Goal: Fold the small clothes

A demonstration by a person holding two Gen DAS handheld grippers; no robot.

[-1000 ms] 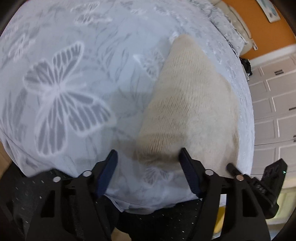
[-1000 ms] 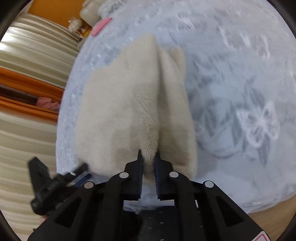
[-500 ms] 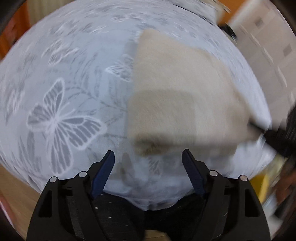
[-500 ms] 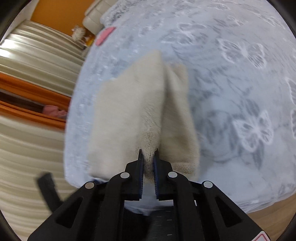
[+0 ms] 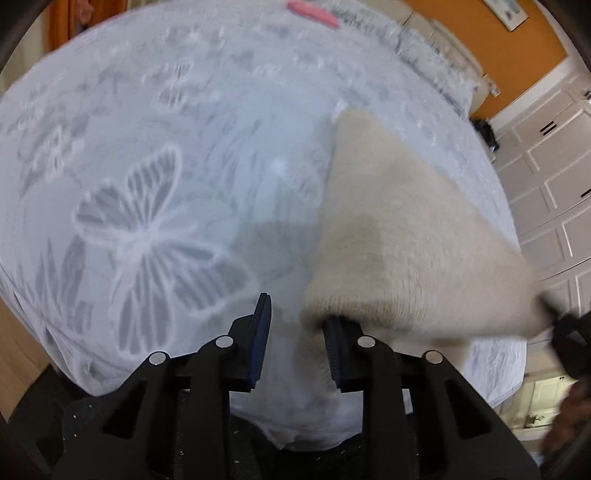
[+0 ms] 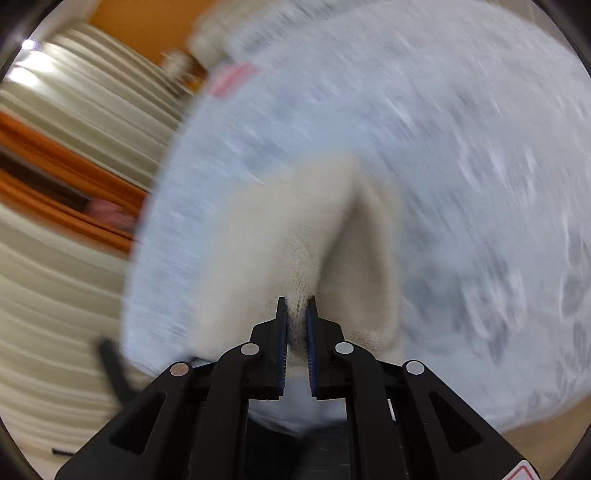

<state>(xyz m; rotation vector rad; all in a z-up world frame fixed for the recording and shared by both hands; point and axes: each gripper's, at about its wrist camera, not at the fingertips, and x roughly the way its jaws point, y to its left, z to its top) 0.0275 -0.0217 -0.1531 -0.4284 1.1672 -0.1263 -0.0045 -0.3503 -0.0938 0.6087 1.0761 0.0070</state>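
A cream knitted garment (image 5: 406, 236) lies on a pale blue bedspread with white butterflies (image 5: 147, 229). My left gripper (image 5: 295, 321) is open at the garment's near left corner; the knit edge covers the tip of its right finger, and nothing sits between the fingers. My right gripper (image 6: 295, 314) is shut on the near edge of the same garment (image 6: 288, 236), which bunches up into a ridge in front of it. The right wrist view is heavily blurred.
A pink item (image 5: 314, 9) lies at the far end of the bed. White cabinet doors (image 5: 546, 177) and an orange wall stand to the right. Cream curtains (image 6: 66, 147) hang to the left in the right wrist view. The bed's near edge is just below both grippers.
My left gripper's jaws have narrowed and it has come up to the garment's near left corner. My right gripper stays shut on the knit and is moving fast, blurring its view.
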